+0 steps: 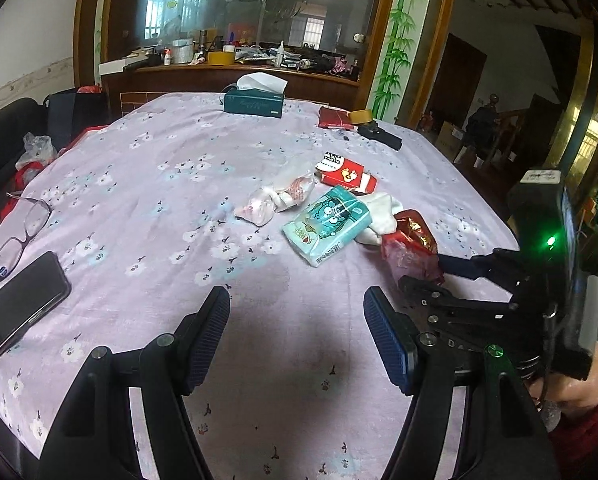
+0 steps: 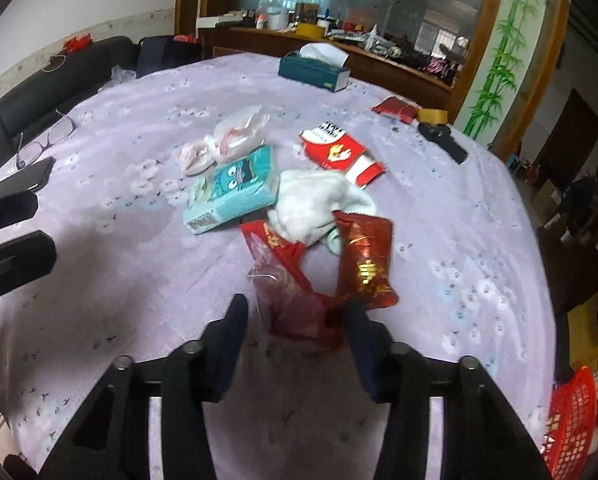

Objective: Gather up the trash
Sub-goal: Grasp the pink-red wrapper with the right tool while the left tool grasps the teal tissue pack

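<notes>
Trash lies in a cluster on the purple flowered tablecloth: a red foil wrapper, a crumpled white tissue, a teal tissue pack, a red and white cigarette box and clear plastic wrappers. My right gripper is open, its fingers either side of the red wrapper's near end. My left gripper is open and empty above bare cloth, to the left of the cluster. In the left wrist view the red wrapper, the teal pack and the right gripper show.
Glasses and a black phone lie at the table's left. A green tissue box, a red packet, a tape roll and a black object sit at the far side. A red basket stands off the right edge.
</notes>
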Available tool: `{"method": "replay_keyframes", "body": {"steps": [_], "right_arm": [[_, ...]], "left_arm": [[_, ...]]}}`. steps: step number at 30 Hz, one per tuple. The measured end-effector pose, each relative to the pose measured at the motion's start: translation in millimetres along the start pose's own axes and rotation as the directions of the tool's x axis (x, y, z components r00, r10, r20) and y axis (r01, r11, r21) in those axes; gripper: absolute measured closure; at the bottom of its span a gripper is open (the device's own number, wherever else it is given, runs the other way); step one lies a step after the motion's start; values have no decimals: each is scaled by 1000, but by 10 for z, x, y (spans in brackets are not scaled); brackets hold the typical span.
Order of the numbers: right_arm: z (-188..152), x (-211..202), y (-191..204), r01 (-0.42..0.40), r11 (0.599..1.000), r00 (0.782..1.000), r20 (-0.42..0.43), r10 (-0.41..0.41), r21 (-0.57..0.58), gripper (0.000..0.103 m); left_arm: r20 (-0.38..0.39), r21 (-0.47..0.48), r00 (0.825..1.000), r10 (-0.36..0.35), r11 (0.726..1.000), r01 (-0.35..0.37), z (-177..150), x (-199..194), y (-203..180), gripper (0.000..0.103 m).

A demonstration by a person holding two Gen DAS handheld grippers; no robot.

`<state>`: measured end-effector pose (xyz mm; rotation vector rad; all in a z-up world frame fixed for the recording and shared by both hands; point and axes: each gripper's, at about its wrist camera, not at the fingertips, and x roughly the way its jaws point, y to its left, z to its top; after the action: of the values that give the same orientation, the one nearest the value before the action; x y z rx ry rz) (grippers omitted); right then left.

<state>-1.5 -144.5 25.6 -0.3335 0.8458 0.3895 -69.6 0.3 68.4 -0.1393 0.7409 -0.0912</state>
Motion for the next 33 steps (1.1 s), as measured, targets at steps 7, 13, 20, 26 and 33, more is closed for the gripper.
{"method": "replay_keyframes", "body": {"steps": [7, 13, 20, 26, 33], "right_arm": [[-43, -10, -76, -17, 1000, 999, 49, 18, -15, 69], [-22, -353, -428, -165, 980, 964, 226, 137, 108, 70], [-91, -435, -837, -250, 935, 930, 331, 160, 250, 69], [-113, -462, -930, -246, 929, 928, 344, 143, 275, 69], [-138, -471, -908, -246, 928, 929, 342, 143, 280, 69]], "left_arm": [[-30, 24, 1000, 2, 1000, -1, 87, 169, -95, 35], [-47, 128, 999, 4, 992, 2, 272, 420, -338, 34], [-113, 273, 992, 51, 962, -19, 477, 934, -499, 29], [-143, 323, 984, 103, 945, -52, 500, 1290, -536, 30], [-142, 276, 981, 136, 957, -92, 539, 1481, -445, 67]]}}
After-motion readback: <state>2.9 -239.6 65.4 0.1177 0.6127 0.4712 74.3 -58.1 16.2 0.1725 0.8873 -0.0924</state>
